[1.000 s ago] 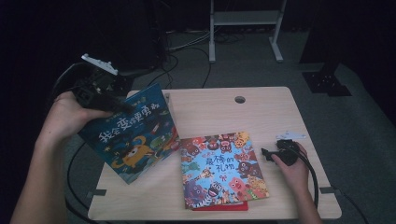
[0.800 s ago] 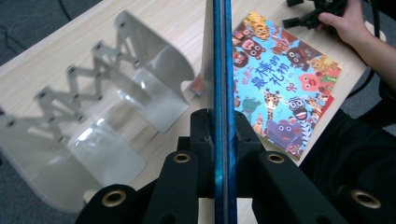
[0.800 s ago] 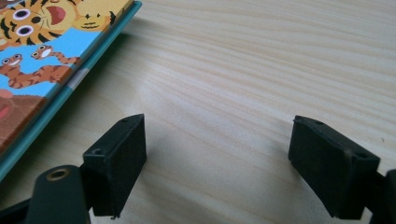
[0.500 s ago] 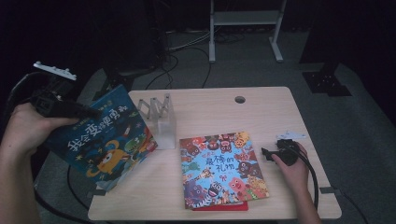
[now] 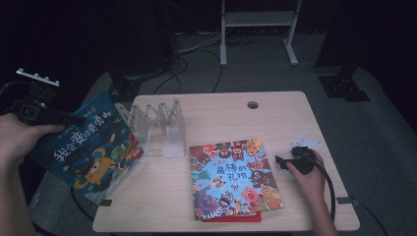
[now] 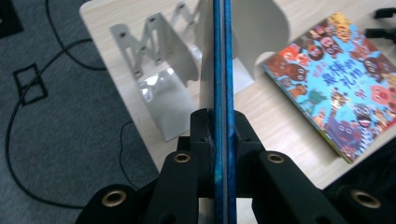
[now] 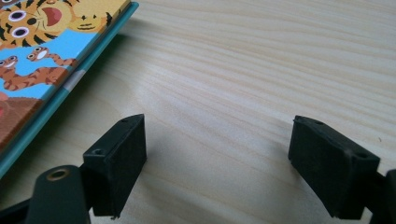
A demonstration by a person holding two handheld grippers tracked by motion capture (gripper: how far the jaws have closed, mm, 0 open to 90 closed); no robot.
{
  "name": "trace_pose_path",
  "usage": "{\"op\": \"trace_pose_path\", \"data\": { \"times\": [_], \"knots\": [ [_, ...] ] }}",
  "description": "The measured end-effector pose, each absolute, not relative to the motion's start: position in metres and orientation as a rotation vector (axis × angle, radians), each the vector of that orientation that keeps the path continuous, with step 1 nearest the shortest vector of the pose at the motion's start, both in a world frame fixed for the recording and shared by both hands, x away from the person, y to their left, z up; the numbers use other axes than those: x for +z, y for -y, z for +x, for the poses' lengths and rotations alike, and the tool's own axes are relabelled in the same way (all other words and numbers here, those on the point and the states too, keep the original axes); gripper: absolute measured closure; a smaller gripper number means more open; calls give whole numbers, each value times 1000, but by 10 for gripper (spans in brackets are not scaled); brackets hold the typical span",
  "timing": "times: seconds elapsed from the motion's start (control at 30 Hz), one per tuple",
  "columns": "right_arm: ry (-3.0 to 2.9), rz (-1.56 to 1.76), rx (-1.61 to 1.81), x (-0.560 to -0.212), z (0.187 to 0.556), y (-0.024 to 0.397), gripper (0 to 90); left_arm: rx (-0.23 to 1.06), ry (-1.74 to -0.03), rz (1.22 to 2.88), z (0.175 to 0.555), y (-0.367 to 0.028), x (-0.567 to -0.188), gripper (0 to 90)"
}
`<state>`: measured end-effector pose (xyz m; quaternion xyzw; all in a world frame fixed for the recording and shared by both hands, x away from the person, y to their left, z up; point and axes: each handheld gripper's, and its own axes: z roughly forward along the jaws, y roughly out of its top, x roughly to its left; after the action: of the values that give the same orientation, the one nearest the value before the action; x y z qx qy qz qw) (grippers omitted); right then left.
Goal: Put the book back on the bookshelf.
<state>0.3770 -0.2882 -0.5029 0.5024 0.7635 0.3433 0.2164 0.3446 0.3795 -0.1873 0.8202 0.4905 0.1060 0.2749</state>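
My left gripper (image 5: 74,119) is shut on a blue picture book (image 5: 86,147) and holds it tilted over the table's left edge. In the left gripper view the black jaws clamp the book's thin edge (image 6: 219,56), and my left gripper (image 6: 219,135) points toward a white accordion book rack (image 6: 159,70). That rack (image 5: 157,125) stands empty on the table's back left. A colourful picture book (image 5: 233,177) lies flat in the middle, on top of a red book (image 5: 231,218). My right gripper (image 5: 281,162) rests on the table beside the colourful book (image 7: 42,60). My right gripper (image 7: 217,154) is open, with bare wood between its jaws.
The wooden table (image 5: 295,118) has a cable hole (image 5: 253,104) near its far edge. Cables (image 5: 187,54) and a metal stand (image 5: 255,19) are on the grey floor beyond. A black cable (image 6: 28,93) lies on the floor left of the table.
My left hand has carried the blue book leftward and slightly down, off the table's back left, uncovering the white rack. The right hand has stayed put.
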Motion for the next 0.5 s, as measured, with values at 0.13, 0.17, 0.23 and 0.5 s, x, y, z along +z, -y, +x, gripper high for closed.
{"op": "trace_pose_path", "data": {
  "times": [0.13,0.17,0.23,0.5],
  "knots": [
    [-2116,1392,951,-503,377,288,184,316,-1363,2189,358,-380,-192,820],
    [-2115,1393,951,-503,377,288,184,328,-1368,2189,360,-379,-192,819],
    [-2113,1395,950,-503,377,288,184,350,-1394,2183,368,-377,-194,820],
    [-2111,1398,948,-503,377,289,183,398,-1485,2156,395,-370,-200,820]
  ]
}}
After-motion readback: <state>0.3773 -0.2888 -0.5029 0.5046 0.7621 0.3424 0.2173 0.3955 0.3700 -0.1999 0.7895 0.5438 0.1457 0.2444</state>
